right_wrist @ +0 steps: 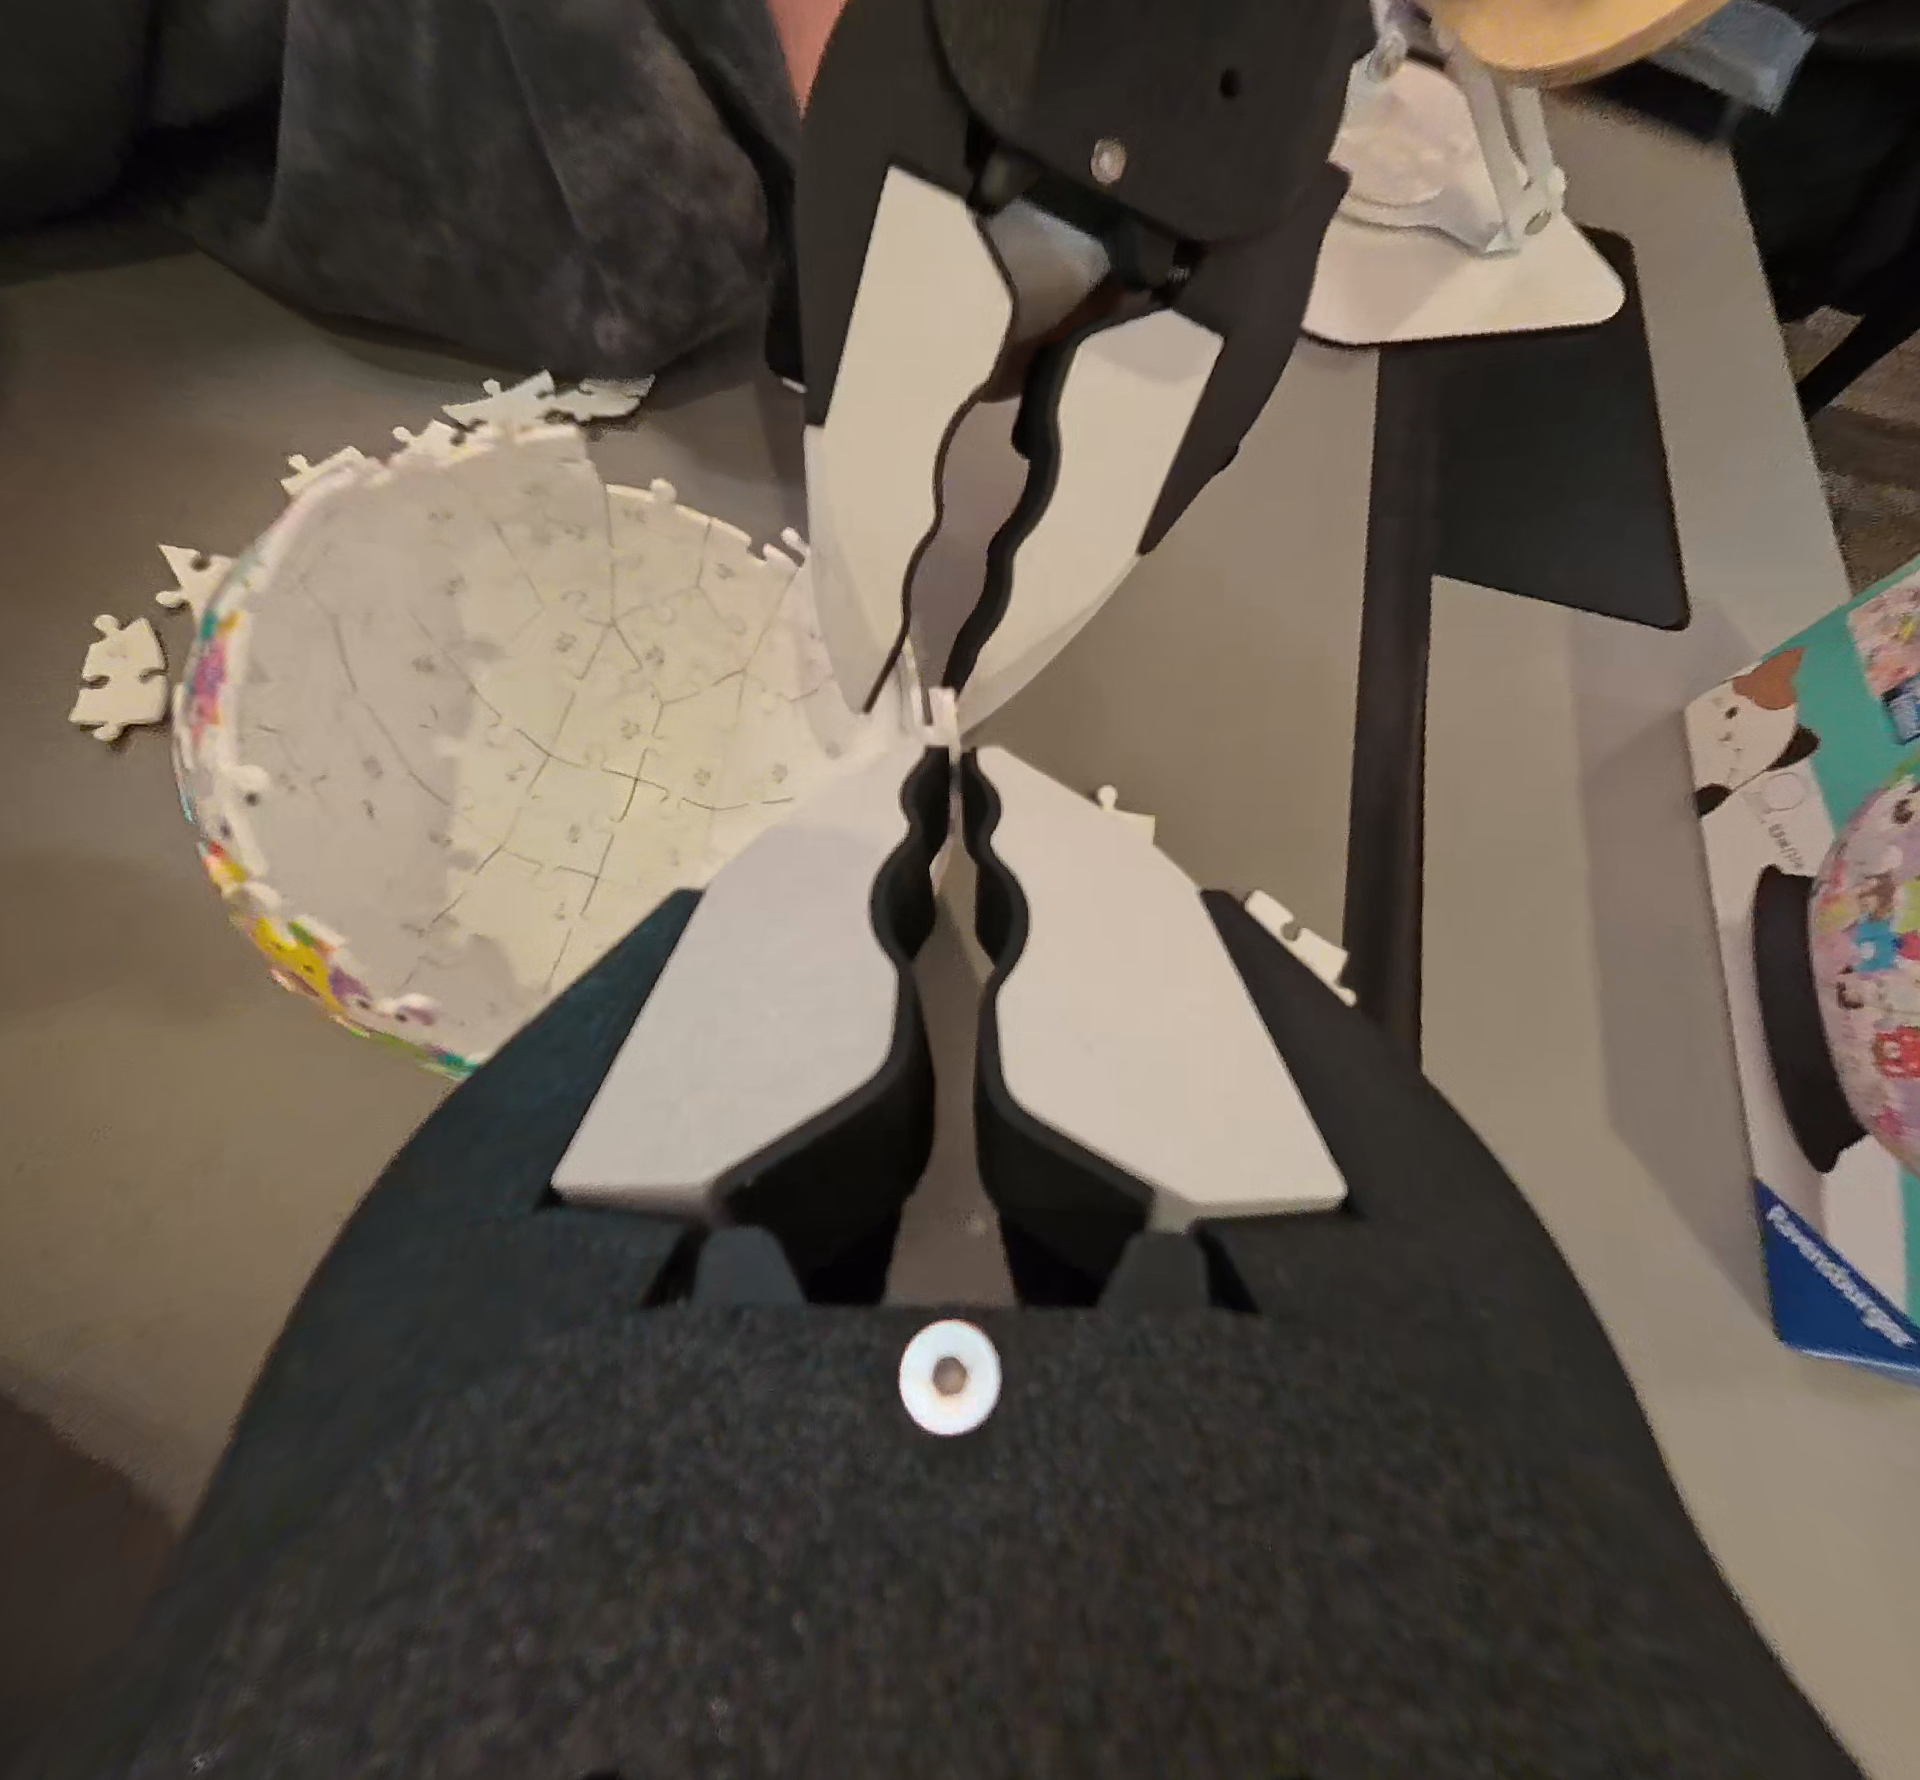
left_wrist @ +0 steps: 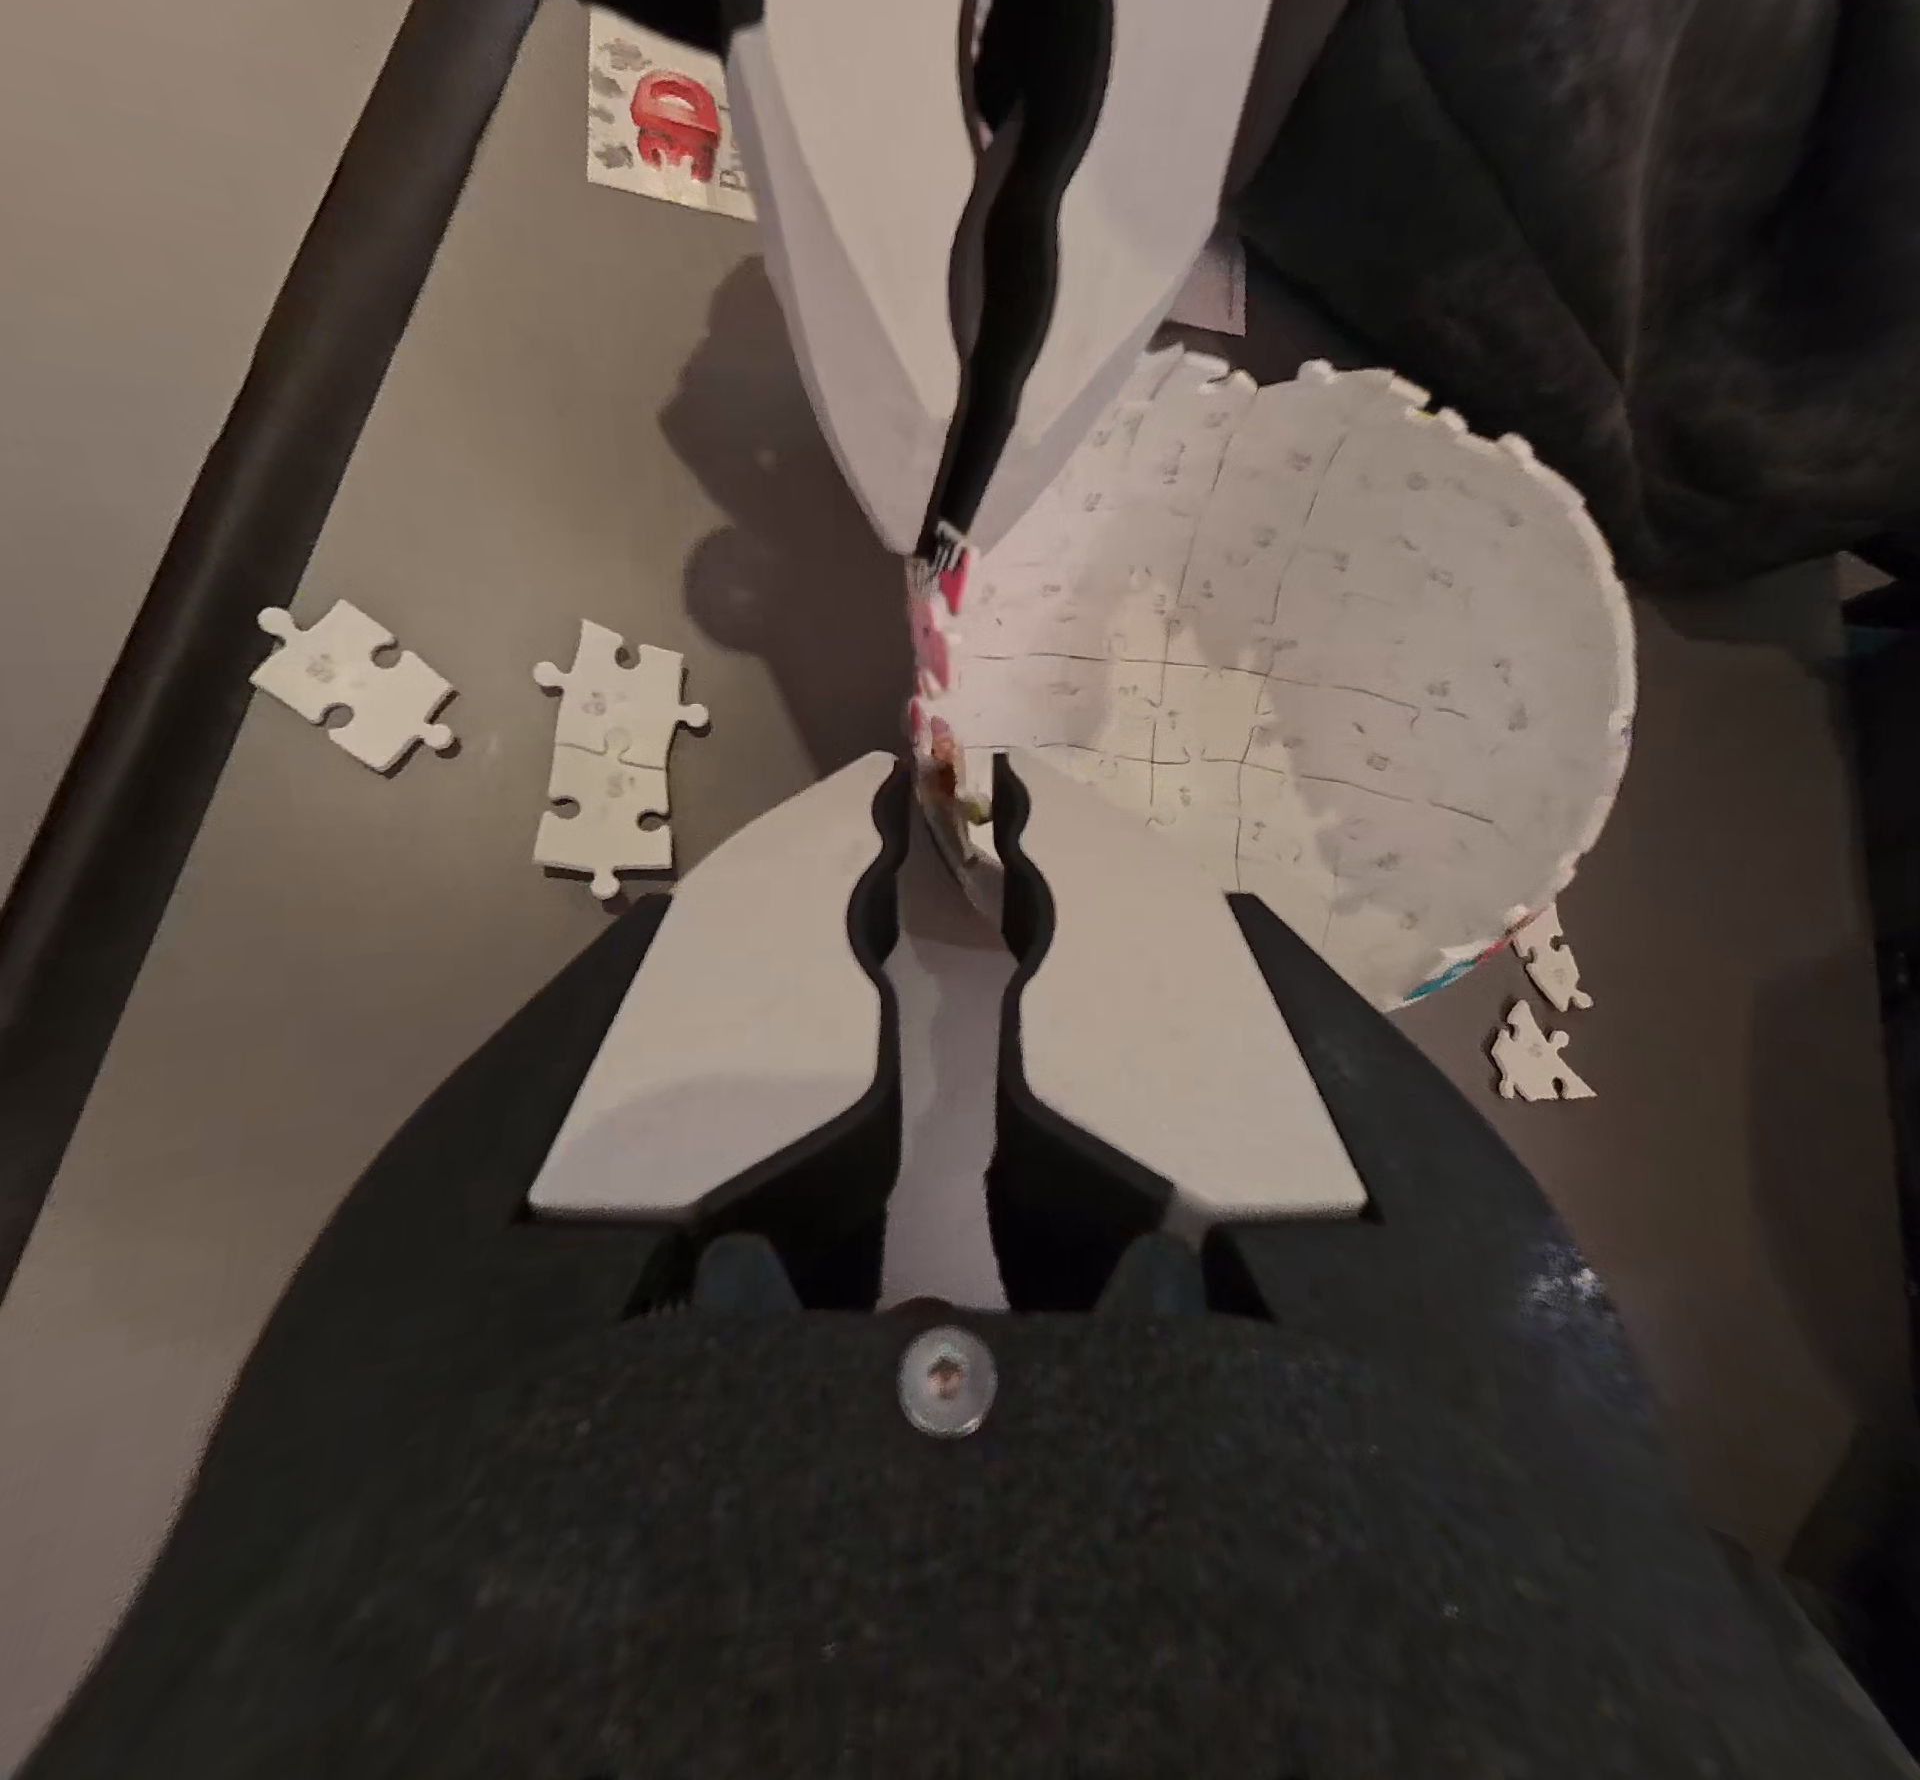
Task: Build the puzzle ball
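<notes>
- closest to the left wrist camera, the left gripper (left_wrist: 948, 774) pinches the coloured rim of the puzzle ball (left_wrist: 1299, 681), a half-built shell that lies on the grey table (left_wrist: 416, 1003) with its white inside facing the camera.
- just beyond, the right gripper (left_wrist: 940, 551) comes in from above, its fingers pressed onto a small puzzle piece (right_wrist: 940, 707) at the same rim.
- from the right wrist view, the two grippers meet tip to tip over that piece, with the shell to the left of them.
- left of the shell in the left wrist view lie a pair of joined pieces (left_wrist: 613, 759) and a single piece (left_wrist: 353, 686), white side up; two small pieces (left_wrist: 1543, 1013) sit near the shell's lower edge.
- farther back, a printed leaflet (left_wrist: 665, 120) lies on the table.
- at the right edge of the right wrist view is the puzzle box (right_wrist: 1829, 982); behind the shell hangs a dark blanket (right_wrist: 416, 141).
</notes>
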`<state>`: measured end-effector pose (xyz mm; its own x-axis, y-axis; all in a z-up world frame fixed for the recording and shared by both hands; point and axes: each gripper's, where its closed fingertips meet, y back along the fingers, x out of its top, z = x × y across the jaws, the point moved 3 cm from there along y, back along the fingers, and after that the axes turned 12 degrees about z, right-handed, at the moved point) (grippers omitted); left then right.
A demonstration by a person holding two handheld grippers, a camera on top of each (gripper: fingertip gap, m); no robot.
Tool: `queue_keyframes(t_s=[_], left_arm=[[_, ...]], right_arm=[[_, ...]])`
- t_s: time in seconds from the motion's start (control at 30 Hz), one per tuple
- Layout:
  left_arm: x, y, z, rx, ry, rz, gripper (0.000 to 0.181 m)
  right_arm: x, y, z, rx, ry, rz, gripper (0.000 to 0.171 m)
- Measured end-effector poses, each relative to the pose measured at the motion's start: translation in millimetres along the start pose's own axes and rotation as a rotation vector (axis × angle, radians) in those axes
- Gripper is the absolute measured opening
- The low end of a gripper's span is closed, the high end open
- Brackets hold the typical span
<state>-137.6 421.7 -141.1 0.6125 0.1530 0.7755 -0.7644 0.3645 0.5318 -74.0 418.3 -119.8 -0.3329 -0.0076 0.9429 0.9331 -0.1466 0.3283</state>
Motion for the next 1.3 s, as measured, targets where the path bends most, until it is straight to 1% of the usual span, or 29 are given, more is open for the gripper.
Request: queue_keyframes(t_s=[0.07, 0.17, 0.33, 0.47, 0.57, 0.6, 0.63, 0.67, 0.77, 0.8, 0.9, 1.0, 1.1, 1.23, 1.3], left_arm=[[0, 1, -1, -0.001, 0.008, 0.004, 0.018], [9, 6, -1, -0.002, 0.014, 0.059, 0.024], [26, 11, -7, 0.038, 0.002, 0.168, 0.024], [25, 7, -1, 0.014, -0.024, 0.145, 0.024], [25, 3, 3, 0.022, -0.06, 0.13, 0.02], [25, 2, 3, 0.03, -0.068, 0.121, 0.016], [24, 1, 3, 0.034, -0.079, 0.113, 0.009], [23, 0, 3, 0.041, -0.09, 0.106, 0.004], [23, -1, 1, 0.074, -0.099, 0.091, 0.002], [23, -2, 2, 0.069, -0.093, 0.089, 0.002], [23, -3, 3, 0.064, -0.082, 0.086, 0.002], [20, -5, 3, 0.062, -0.079, 0.059, 0.002], [19, -7, 3, 0.077, -0.087, 0.039, 0.002], [21, -8, 5, 0.082, -0.084, 0.041, 0.002], [21, -7, 4, 0.092, -0.084, 0.037, 0.002]], right_arm=[[-3, -1, 0, 0.009, -0.019, 0.013, 0.002], [-3, -2, 1, 0.013, -0.036, 0.042, 0.002], [-7, -2, 2, 0.02, -0.058, 0.077, 0.002], [-3, 0, 2, 0.019, -0.069, 0.105, 0.002], [1, 0, 0, 0.023, -0.071, 0.114, 0.002], [3, 0, -1, 0.027, -0.072, 0.127, 0.002], [5, 0, -1, 0.029, -0.073, 0.132, 0.002], [4, 0, -1, 0.027, -0.069, 0.121, 0.002], [3, 1, -2, 0.016, -0.042, 0.069, 0.003], [4, 1, -1, 0.008, -0.028, 0.046, 0.008], [7, 3, 0, -0.007, 0.017, -0.075, 0.013], [14, 2, -2, 0.002, 0.052, -0.138, 0.011], [17, 0, -4, 0.028, 0.015, -0.204, 0.008], [16, -4, -3, 0.041, -0.038, -0.322, 0.009], [16, -5, -3, 0.046, -0.044, -0.359, 0.005]])
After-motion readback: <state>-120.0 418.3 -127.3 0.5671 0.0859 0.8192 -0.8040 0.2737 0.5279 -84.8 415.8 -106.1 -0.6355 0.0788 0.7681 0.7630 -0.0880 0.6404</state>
